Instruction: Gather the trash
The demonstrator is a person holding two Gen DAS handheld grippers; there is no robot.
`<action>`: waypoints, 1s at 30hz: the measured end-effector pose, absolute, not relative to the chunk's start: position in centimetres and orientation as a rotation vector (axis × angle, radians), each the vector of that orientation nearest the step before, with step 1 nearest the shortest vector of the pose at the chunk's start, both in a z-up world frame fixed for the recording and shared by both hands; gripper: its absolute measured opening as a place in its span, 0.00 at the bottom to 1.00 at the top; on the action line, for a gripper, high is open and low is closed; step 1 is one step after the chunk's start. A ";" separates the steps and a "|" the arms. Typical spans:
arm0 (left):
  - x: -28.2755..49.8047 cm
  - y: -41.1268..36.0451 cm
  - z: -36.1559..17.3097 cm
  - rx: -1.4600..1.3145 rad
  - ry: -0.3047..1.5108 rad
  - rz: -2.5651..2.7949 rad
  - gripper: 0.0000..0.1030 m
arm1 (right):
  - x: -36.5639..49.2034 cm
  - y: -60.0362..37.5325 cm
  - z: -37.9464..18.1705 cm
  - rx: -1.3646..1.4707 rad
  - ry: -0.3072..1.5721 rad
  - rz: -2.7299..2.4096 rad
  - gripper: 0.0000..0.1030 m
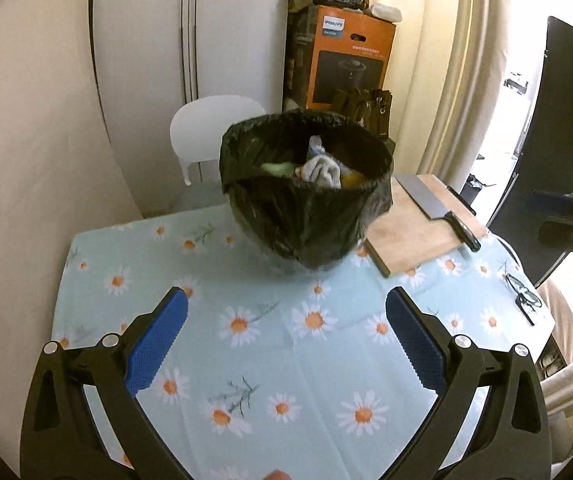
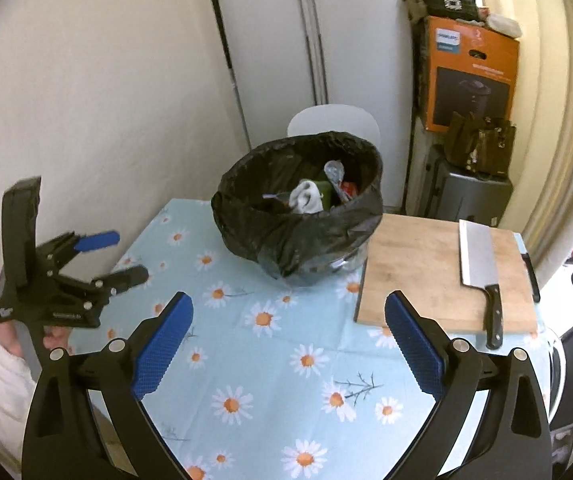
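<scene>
1. The bin liner [image 1: 306,216] is thin black plastic, glossy and crinkled.
2. The tablecloth [image 1: 286,344] on the table looks smooth, faintly sheened, with a printed daisy pattern and visible fold creases.
3. The cutting board [image 2: 438,272] is pale matt wood.
4. The cleaver [image 2: 476,254] has a bright metal blade and a glossy black riveted handle.
5. Each gripper, left [image 1: 286,340] and right [image 2: 288,344], is matt black plastic with blue, finely ribbed pads [image 1: 156,346] and shiny metal pins.
6. The box [image 1: 346,60] is printed cardboard.

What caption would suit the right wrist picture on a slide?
Open right tool faces a lined bin of trash on a daisy tablecloth, cleaver on a board beside it.
</scene>
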State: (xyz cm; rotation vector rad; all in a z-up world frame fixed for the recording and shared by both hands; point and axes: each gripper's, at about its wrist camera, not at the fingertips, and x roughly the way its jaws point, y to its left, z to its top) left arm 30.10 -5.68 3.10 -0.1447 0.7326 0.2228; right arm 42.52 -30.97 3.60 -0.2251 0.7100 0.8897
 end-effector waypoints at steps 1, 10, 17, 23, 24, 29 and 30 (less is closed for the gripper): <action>29.6 -5.9 2.9 -0.154 0.731 0.220 0.94 | 42.0 -31.5 3.7 -0.213 0.698 0.887 0.90; 27.4 -7.6 1.6 -0.183 0.749 0.213 0.94 | 39.9 -33.5 1.8 -0.236 0.733 0.879 0.91; 27.0 -9.9 1.8 -0.130 0.760 0.182 0.94 | 38.6 -34.8 0.7 -0.243 0.730 0.843 0.91; 26.5 -11.3 1.9 -0.148 0.774 0.118 0.94 | 38.3 -35.4 -0.2 -0.242 0.743 0.804 0.92; 26.4 -11.6 1.9 -0.133 0.773 0.117 0.94 | 38.2 -35.4 -0.2 -0.242 0.742 0.803 0.92; 26.1 -12.6 2.2 -0.076 0.792 0.113 0.94 | 37.7 -35.6 -0.3 -0.238 0.741 0.803 0.92; 26.1 -12.9 2.2 -0.061 0.794 0.114 0.94 | 37.7 -35.6 -0.4 -0.234 0.745 0.812 0.92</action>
